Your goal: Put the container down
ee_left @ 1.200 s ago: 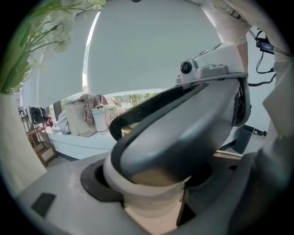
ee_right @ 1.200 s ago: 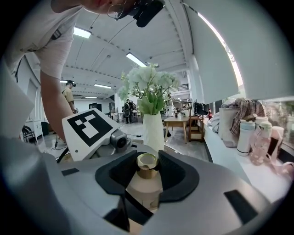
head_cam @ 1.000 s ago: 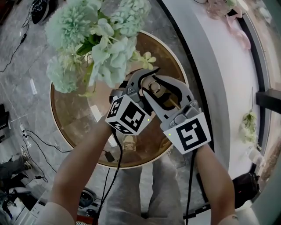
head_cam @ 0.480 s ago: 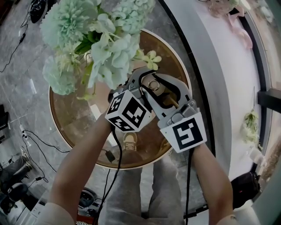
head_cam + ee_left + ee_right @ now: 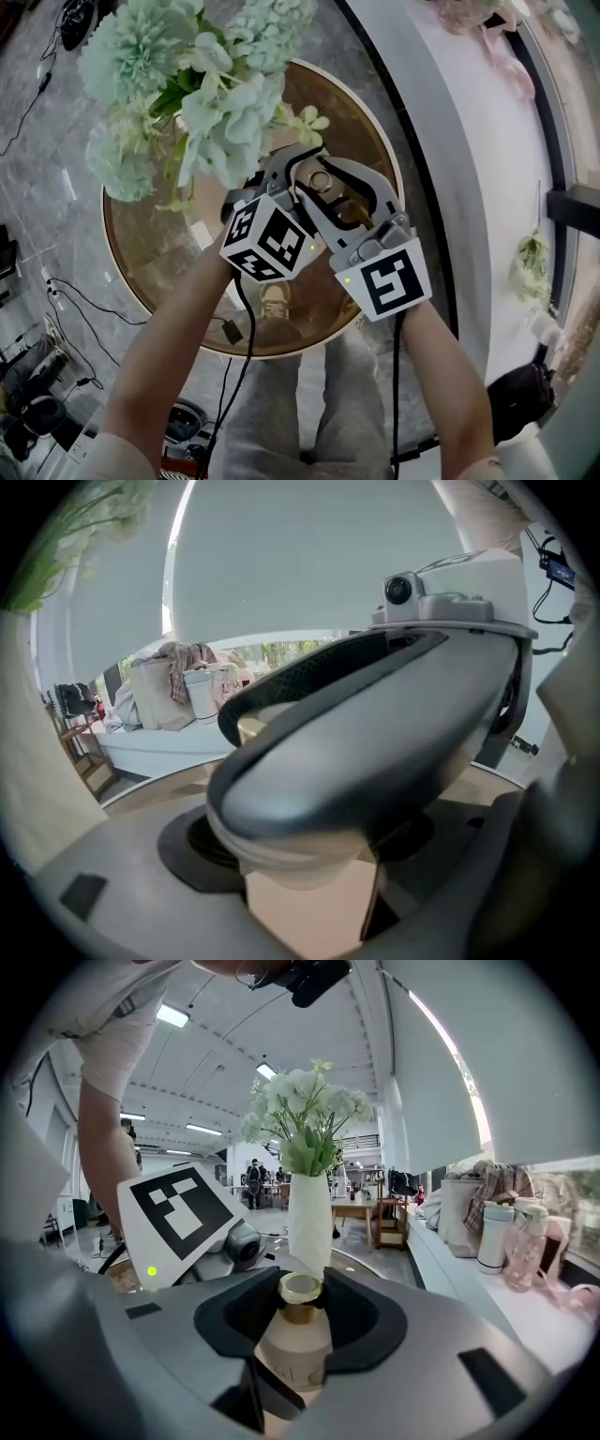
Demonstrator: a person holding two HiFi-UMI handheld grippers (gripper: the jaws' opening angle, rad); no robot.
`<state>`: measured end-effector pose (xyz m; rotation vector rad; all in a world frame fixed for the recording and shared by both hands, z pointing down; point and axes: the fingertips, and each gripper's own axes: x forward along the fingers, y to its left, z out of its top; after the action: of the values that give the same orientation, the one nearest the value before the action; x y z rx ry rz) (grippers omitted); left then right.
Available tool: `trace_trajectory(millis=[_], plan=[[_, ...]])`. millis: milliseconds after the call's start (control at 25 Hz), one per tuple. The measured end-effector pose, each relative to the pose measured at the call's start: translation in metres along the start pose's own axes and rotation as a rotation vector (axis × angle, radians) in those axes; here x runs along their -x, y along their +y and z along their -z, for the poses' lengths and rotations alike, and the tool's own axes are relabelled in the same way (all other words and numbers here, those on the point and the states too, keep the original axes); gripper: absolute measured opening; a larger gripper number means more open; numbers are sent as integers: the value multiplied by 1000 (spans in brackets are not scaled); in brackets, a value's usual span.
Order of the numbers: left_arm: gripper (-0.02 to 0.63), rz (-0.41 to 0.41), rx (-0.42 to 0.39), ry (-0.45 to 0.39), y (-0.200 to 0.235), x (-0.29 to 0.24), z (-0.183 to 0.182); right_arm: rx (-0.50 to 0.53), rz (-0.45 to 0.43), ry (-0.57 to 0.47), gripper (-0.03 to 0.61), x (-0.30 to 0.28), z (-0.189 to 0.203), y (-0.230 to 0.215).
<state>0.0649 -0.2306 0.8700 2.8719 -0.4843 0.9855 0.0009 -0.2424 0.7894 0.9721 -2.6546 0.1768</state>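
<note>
Right gripper view: right tongs (image 5: 302, 1321), left tongs (image 5: 309, 897) clamp smooth, gold-collared cream container (image 5: 294, 1356).

Container (image 5: 298, 1344) is a small cream bottle with a gold neck and a pale round cap. It's upright, cap toward twelve o'clock, clamped in my right gripper (image 5: 302, 1290), with dark pads hugging it at nine and three o'clock.

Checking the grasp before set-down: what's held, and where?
The right gripper holds the small cream bottle at its gold neck. The left gripper straddles its body; a grip there can't be told.
</note>
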Motion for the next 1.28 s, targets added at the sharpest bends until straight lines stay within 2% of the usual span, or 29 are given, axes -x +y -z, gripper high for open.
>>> trace_trajectory(millis=[200,360,520,680,760,800,840,1040,1080,1160,1280], plan=[[356,-51,29,25,2,3,6,2,-9,9,148,0,0,0],[356,-51,78,44,-3,12,12,12,-30,47,166,3,-1,6],[356,-69,98,105,-7,26,23,-23,13,45,166,10,-7,-1],[356,-136,110,128,-4,49,23,-49,44,32,165,20,-24,-6],[355,-149,130,93,-7,64,10,-63,47,9,141,28,-38,-5],[354,-149,133,72,-11,72,1,-62,47,3,95,32,-46,-3],[354,-148,130,51,-15,80,-8,-56,48,-1,79,37,-55,-2],[334,-185,132,-40,-22,123,-58,-74,86,-45,48,64,-107,-1],[317,-199,142,-56,-22,134,-68,-81,98,-51,48,71,-118,-2],[206,-230,151,-85,-19,155,-89,-82,117,-53,42,84,-139,-3],[189,-274,142,-133,-18,194,-123,-53,136,-38,31,106,-172,-3]])
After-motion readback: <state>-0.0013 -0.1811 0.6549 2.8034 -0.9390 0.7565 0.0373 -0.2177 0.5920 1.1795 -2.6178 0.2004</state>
